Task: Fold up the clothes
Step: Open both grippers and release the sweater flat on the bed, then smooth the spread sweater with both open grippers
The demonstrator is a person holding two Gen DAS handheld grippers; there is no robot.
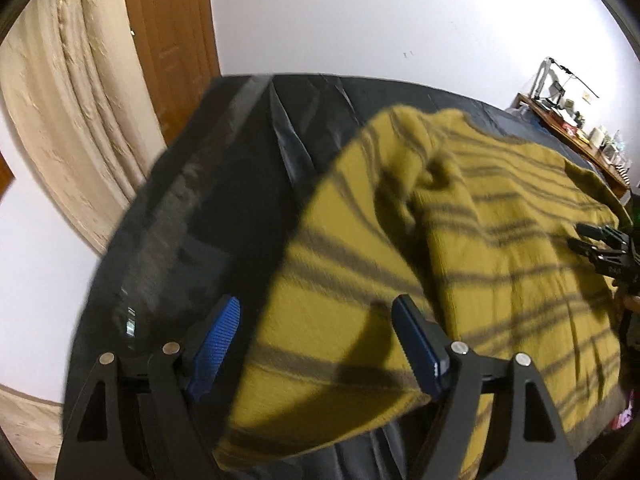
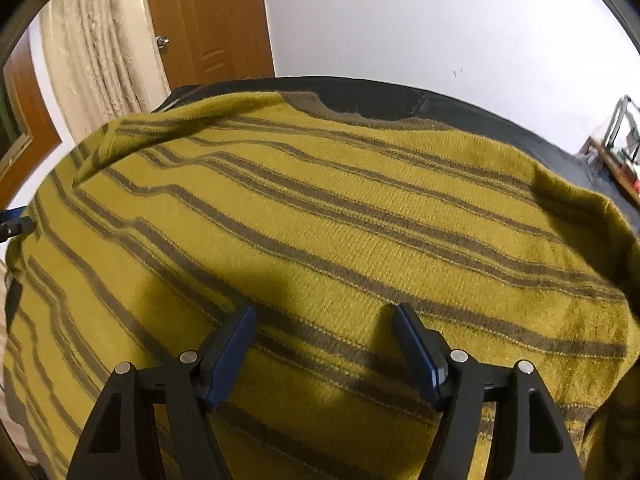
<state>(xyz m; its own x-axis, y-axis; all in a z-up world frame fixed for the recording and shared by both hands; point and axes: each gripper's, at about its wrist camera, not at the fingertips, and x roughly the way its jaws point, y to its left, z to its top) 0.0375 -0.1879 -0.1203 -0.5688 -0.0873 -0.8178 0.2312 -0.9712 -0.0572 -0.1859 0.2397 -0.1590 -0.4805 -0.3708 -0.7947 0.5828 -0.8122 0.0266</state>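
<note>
The sweater (image 2: pixel 328 216), mustard yellow with dark stripes, lies spread over a worktop (image 1: pixel 224 184) covered in a dark sheet, its collar toward the far wall and one sleeve (image 1: pixel 344 216) draped down the left side, ending in a cuff near the front edge. It looks like a thick, fuzzy knit: soft and floppy, light enough to lift by a pinch, not slippery, but stretchy, so a pull at one point would likely drag the body out of square rather than move it cleanly. The left gripper (image 1: pixel 316 344) hangs released, jaws wide apart over the lower sleeve, holding nothing. The right gripper (image 2: pixel 324 344) is likewise spread open above the striped body near the hem, empty; in the left view it (image 1: pixel 584 236) shows at the far right edge over the cloth. The best holds seem to be doubled, firmer edges: the cuff, the hem band or the shoulder seam, where the pads would bite a full thickness. Taking the sleeve near its cuff should let it swing across the chest without bunching.
</note>
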